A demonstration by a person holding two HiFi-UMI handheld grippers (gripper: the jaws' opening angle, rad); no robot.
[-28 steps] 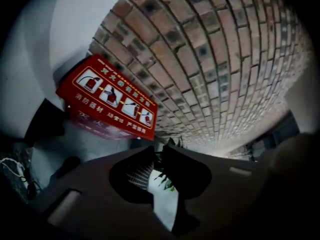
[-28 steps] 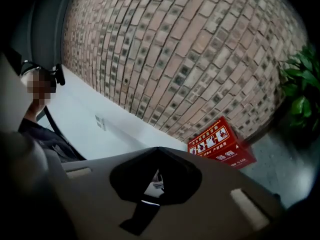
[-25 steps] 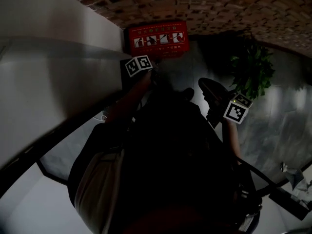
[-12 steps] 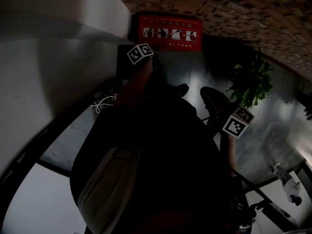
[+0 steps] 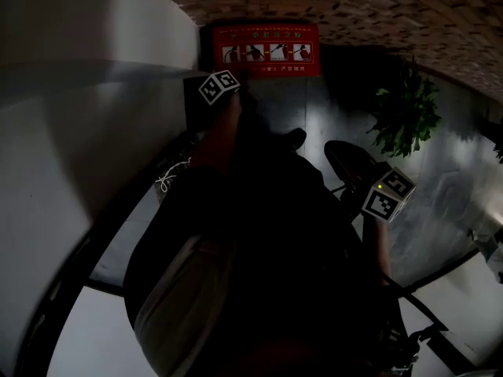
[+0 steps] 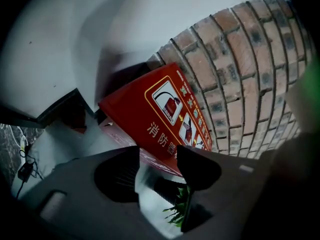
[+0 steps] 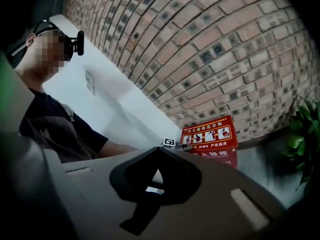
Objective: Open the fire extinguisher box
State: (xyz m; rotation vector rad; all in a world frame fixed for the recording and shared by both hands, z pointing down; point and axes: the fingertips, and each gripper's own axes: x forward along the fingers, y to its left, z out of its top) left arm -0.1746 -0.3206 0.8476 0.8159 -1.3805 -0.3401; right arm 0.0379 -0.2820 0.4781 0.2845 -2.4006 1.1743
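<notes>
Left hand-held gripper point(image 6: 157, 159), jaws just spread wide, nothing between, fire extinguisher box point(image 6: 142, 111) beyond

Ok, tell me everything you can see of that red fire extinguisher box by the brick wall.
The fire extinguisher box is red, seemingly painted metal, standing on the floor against the brick wall beside the white wall. Its top carries a row of instruction pictures; the front has white characters. The lid looks shut. The left gripper, whose jaws have just been opening, is close in front with nothing between them; nothing visibly touches the box.
</notes>
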